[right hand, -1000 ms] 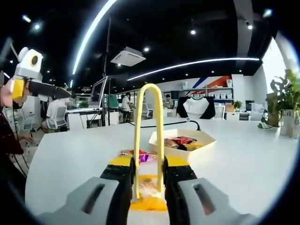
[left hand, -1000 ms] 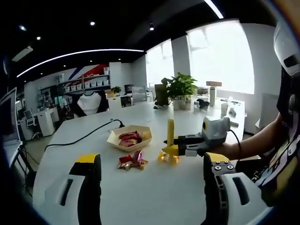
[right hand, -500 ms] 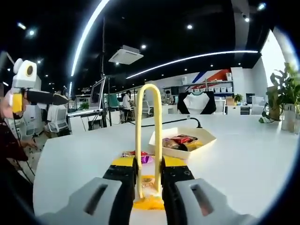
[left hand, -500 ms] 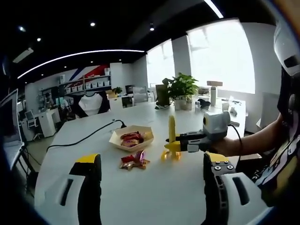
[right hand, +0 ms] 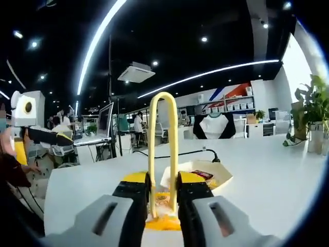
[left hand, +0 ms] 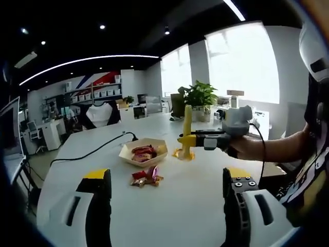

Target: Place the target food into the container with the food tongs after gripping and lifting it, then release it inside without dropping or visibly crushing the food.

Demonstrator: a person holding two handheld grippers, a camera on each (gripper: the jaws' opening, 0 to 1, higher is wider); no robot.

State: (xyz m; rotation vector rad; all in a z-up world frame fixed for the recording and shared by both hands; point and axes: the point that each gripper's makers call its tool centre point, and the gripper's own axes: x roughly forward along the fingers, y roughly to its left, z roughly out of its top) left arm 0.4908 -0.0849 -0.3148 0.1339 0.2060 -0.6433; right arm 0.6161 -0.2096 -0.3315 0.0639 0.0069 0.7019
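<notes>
While the right gripper (right hand: 162, 198) keeps its jaws pinched on the yellow food tongs (right hand: 163, 149), a wrapped snack (right hand: 162, 203) sits clamped in the tongs' lower end, seen in the right gripper view between the arms.

Item: container (left hand: 143, 152), a shallow pale tray near the middle of the white table (left hand: 169, 206), already carrying a few wrapped snacks. In the left gripper view the right gripper (left hand: 191, 140) hangs with the tongs (left hand: 185, 134) just beside the tray's right rim, clear of the tabletop.

Item: loose wrapped snacks (left hand: 145, 176), lying on the table on the near side of the tray.

Item: left gripper (left hand: 163, 206), jaws spread wide and holding nothing, low at the near edge of the table.

Handling note, as a judgement: the load should travel level over the tray's rim, descend close to the contents, and only then should the squeeze ease, slowly, so the snack settles rather than falls.

Obscured: the snack's wrapper print is blurred; the tong tips are hidden behind the right gripper's jaws; whether the snack is deformed cannot be told.
</notes>
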